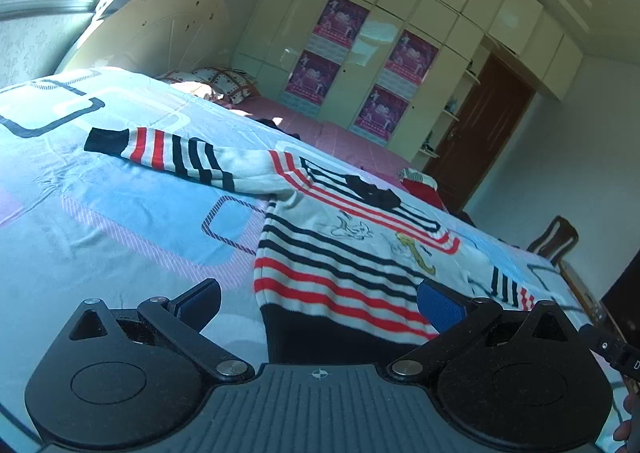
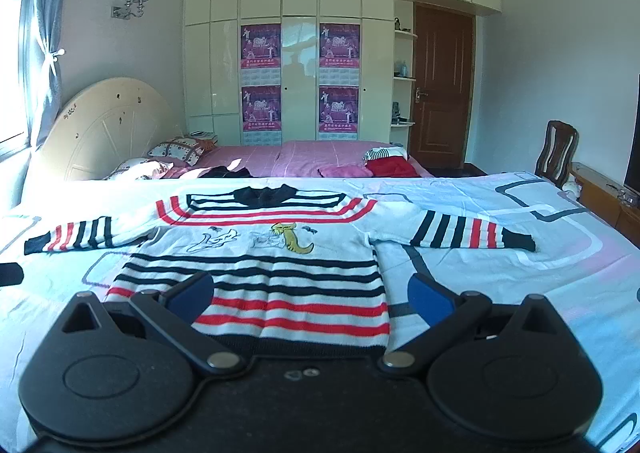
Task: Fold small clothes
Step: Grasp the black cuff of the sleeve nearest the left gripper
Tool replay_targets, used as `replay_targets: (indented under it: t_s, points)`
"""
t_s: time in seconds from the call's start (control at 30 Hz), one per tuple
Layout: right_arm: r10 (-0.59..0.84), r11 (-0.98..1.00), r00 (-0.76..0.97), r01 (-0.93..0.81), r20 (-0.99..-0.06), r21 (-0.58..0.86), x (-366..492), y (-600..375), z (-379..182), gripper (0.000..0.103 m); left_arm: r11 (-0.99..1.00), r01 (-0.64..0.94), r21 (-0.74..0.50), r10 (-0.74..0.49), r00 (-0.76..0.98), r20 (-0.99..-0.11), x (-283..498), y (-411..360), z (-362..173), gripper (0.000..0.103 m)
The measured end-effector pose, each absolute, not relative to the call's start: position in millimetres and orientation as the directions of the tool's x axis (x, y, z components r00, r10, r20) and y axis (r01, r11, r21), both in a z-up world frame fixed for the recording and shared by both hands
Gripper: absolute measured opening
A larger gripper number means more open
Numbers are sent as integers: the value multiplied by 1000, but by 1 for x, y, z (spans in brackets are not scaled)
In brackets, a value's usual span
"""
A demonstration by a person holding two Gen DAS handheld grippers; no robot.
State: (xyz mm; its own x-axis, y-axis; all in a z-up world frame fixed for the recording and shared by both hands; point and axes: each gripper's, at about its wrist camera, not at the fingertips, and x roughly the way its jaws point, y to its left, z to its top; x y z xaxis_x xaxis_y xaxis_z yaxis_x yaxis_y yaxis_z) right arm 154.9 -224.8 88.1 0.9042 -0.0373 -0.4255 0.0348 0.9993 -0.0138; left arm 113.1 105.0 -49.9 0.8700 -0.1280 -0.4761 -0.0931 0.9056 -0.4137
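A small striped sweater (image 2: 264, 265), white with navy and red bands and a cat picture on the chest, lies flat and face up on the pale blue bedsheet (image 2: 500, 293), both sleeves spread out. It also shows in the left wrist view (image 1: 340, 253). My right gripper (image 2: 312, 297) is open above the sweater's dark hem, holding nothing. My left gripper (image 1: 320, 305) is open over the hem near its left corner, holding nothing.
A second bed with a pink cover (image 2: 320, 161) lies beyond, with pillows (image 2: 176, 149) and a folded pile of clothes (image 2: 388, 163). A wooden chair (image 2: 558, 149) and low cabinet stand at the right. The wardrobe (image 2: 296, 53) and door (image 2: 442, 89) are behind.
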Motion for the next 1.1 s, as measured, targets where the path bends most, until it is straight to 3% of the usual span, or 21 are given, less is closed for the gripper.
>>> replay_targets:
  t_s: [0.17,0.3,0.37,0.6,0.73,0.93,1.0,1.07,1.1]
  points:
    - [-38,999,893,43,-448,1,224,-234,77,103,821,-189,-539,-115,870,-479,182,150,-77,103]
    - [-21,1000,886,27,-463,7,272,-235,70,103,757,-297,-582,-28,875,-484,235,193,-99,102]
    - [-27,1000,882,30,-470,-1,291,-233,66,103,717,-342,-607,11,876,-482,259,220,-109,85]
    - [-73,997,861,79,-503,-9,337,-227,53,103,543,-475,-693,61,845,-531,321,312,-160,84]
    - [-126,990,856,139,-502,-12,353,-219,50,103,455,-495,-740,43,842,-538,354,353,-194,68]
    - [-209,976,835,208,-509,-59,375,-200,45,103,454,-436,-777,36,880,-474,401,377,-211,68]
    - [-225,972,829,228,-512,-58,382,-195,45,103,448,-428,-785,40,887,-460,414,382,-216,61]
    - [-229,970,831,237,-507,-50,389,-193,45,103,453,-433,-779,42,884,-466,424,385,-223,32]
    - [-233,969,832,240,-504,-51,392,-193,45,103,458,-446,-769,46,876,-480,427,387,-228,24]
